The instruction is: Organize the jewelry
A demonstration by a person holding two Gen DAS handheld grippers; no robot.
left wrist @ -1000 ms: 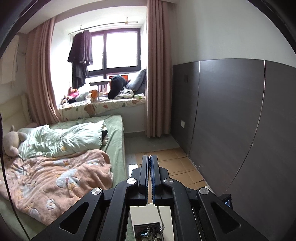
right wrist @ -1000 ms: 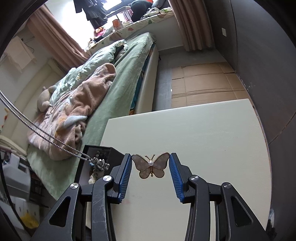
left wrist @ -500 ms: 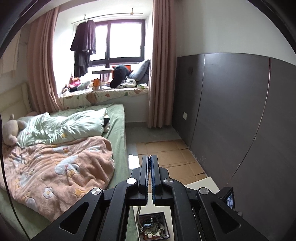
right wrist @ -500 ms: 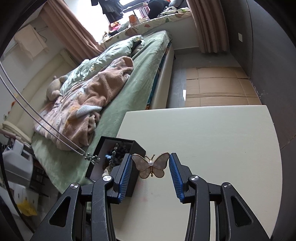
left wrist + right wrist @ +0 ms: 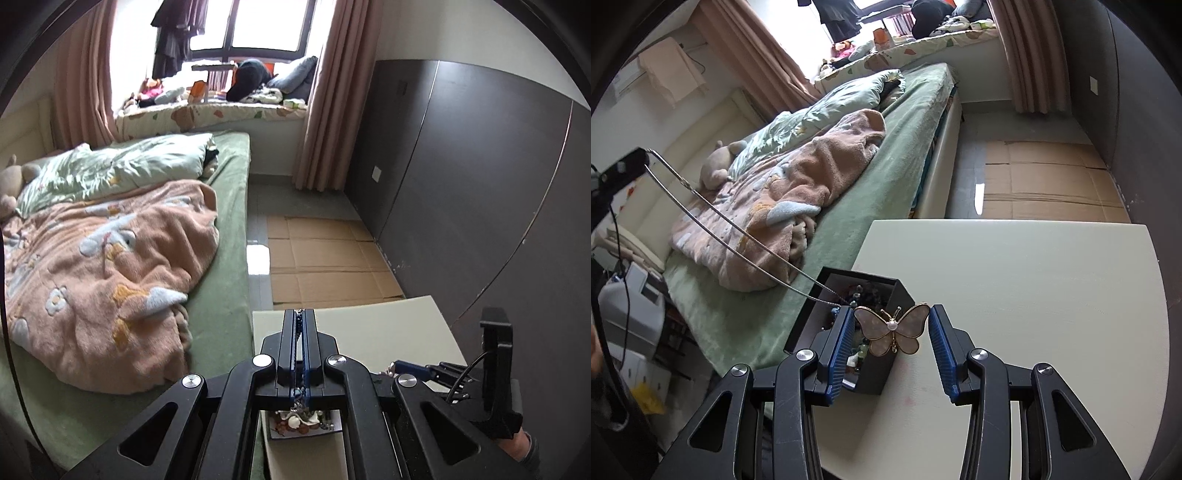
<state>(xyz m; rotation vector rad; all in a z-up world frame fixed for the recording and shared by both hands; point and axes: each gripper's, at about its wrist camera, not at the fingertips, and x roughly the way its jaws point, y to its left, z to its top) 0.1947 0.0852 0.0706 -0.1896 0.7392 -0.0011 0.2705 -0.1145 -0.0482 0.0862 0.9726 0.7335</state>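
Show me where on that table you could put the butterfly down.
The table is bare from the black box across to its right edge and far edge. It is crowded only at the left near corner, where the box brims with jewelry and the chain hangs into it.

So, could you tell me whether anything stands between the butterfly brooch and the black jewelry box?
Nothing solid blocks it. The butterfly brooch, held in the right gripper, sits just beside the open box. Only the silver chain from the left gripper slants into the box opening.
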